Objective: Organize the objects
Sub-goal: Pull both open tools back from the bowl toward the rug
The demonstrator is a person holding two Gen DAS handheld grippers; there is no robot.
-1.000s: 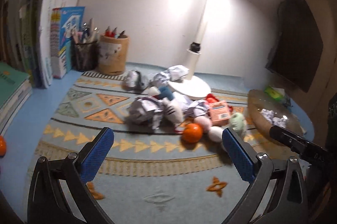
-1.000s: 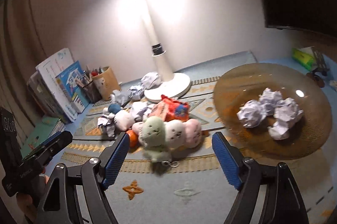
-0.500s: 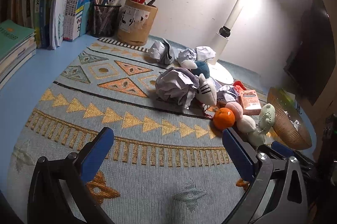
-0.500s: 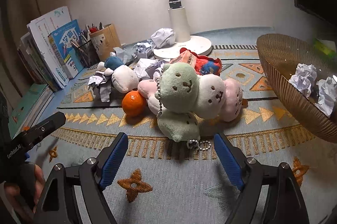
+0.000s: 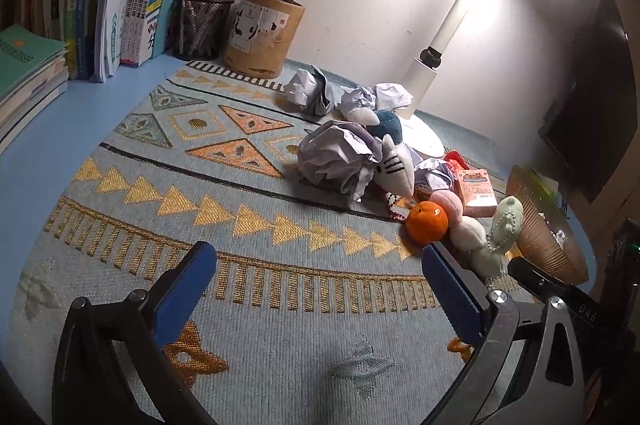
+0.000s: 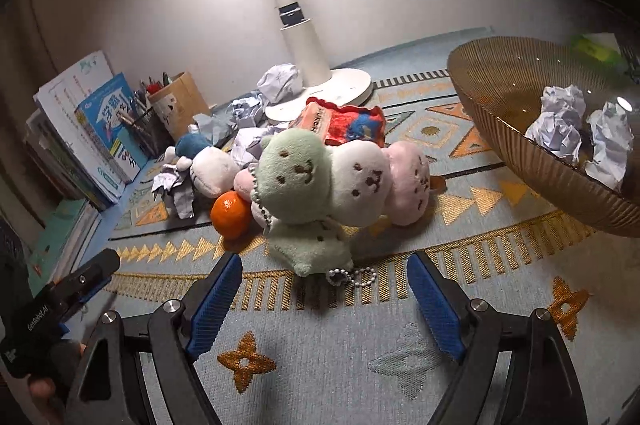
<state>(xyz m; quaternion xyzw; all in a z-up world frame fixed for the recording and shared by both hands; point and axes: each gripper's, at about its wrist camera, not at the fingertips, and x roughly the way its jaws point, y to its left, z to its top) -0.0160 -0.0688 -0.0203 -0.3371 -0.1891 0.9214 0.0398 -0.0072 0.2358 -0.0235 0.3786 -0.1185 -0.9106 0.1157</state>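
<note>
Blue pads line both claws, and each claw is spread wide with nothing between its fingers. The left claw (image 5: pixel 316 289) hovers low over a patterned mat (image 5: pixel 248 265) woven in grey-blue with gold triangles, which covers most of a blue desk (image 5: pixel 36 145). The right claw (image 6: pixel 324 299) hovers over the same mat, just in front of a pile of soft toys.

Nearest the right claw lies a plush toy (image 6: pixel 340 181) made of three joined heads, green, white and pink, with a bead chain (image 6: pixel 352 277) trailing onto the mat. An orange (image 6: pixel 231 213) touches its left side. Behind them sit a white and blue plush (image 6: pixel 208 165), a red pouch (image 6: pixel 352 123) and an orange box (image 5: pixel 476 191). Crumpled paper balls (image 5: pixel 340 157) lie scattered among the toys and around the round foot of a white desk lamp (image 6: pixel 308 65), which is lit.

To the right of the pile stands an amber ribbed bowl (image 6: pixel 500 93) holding more paper balls (image 6: pixel 560 129). At the far left edge of the desk, books (image 5: pixel 120 5) stand upright against the wall, beside a mesh pen cup (image 5: pixel 202 29) and a wooden pencil holder (image 5: pixel 262 33).
</note>
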